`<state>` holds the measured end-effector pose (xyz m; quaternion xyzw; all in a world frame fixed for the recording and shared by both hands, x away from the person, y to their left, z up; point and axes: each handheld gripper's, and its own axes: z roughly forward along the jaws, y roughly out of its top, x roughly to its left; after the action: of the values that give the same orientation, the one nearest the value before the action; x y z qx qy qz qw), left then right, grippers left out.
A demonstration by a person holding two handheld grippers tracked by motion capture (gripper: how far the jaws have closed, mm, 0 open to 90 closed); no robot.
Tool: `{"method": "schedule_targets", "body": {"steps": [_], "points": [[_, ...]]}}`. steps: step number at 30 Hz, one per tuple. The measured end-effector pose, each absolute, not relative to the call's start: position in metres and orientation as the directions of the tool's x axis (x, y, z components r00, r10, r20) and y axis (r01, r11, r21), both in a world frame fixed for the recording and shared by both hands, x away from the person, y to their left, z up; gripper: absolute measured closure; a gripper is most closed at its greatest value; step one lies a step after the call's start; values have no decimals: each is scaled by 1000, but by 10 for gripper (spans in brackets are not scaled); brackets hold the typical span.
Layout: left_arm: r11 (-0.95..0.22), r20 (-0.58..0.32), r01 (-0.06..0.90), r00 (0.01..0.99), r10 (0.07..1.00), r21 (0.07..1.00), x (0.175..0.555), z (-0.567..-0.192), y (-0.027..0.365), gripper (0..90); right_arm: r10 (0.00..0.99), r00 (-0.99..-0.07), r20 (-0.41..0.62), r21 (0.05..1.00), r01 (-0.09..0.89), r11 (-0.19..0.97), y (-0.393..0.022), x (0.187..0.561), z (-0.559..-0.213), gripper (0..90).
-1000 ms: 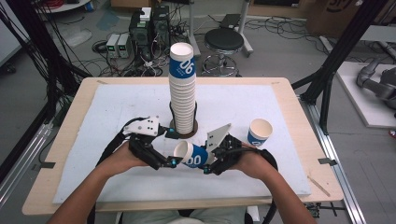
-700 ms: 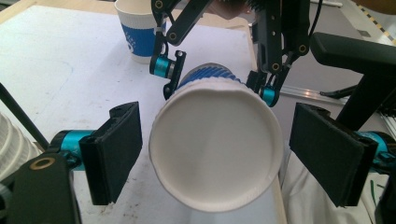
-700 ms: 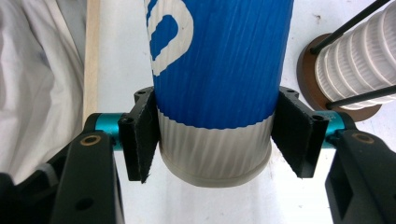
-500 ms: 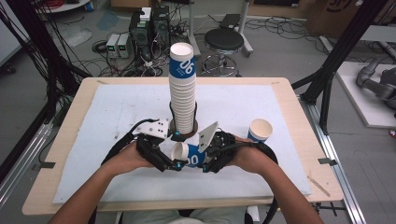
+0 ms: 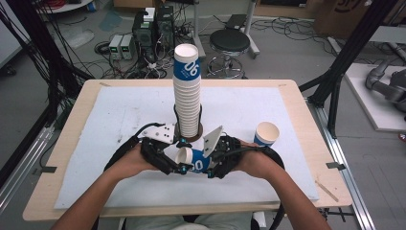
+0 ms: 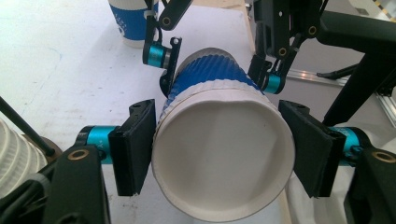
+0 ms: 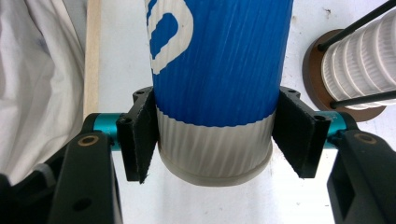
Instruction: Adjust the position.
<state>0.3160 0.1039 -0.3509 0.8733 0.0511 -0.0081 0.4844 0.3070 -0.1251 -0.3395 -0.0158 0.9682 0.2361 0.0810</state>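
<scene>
The blue-and-white ribbed paper cup is being held level between both tongs: rim clamped by the just-closed left gripper, base by the slightly-easing right gripper.

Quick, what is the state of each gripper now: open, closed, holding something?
Left gripper: jaws have just closed on the rim end of the blue paper cup.
Right gripper: closed on the same cup's base end, jaws just eased slightly.
</scene>
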Motion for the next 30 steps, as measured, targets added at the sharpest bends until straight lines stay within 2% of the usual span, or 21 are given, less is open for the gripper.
{"method": "schedule_targets", "body": {"steps": [3, 9, 16, 30], "points": [[-514, -47, 82, 996, 80, 854, 316, -351, 105, 315, 14, -988, -152, 473, -61, 879, -128, 308, -341, 313], [-464, -59, 90, 995, 80, 881, 317, -353, 112, 312, 65, -992, -108, 587, -11, 809, -140, 312, -342, 223], [-399, -78, 98, 995, 67, 912, 316, -354, 119, 312, 101, -994, -49, 704, 38, 709, -156, 311, -343, 208], [-293, -82, 102, 993, 80, 951, 317, -367, 132, 312, 183, -983, -14, 860, 81, 503, -188, 302, -356, 204]]}}
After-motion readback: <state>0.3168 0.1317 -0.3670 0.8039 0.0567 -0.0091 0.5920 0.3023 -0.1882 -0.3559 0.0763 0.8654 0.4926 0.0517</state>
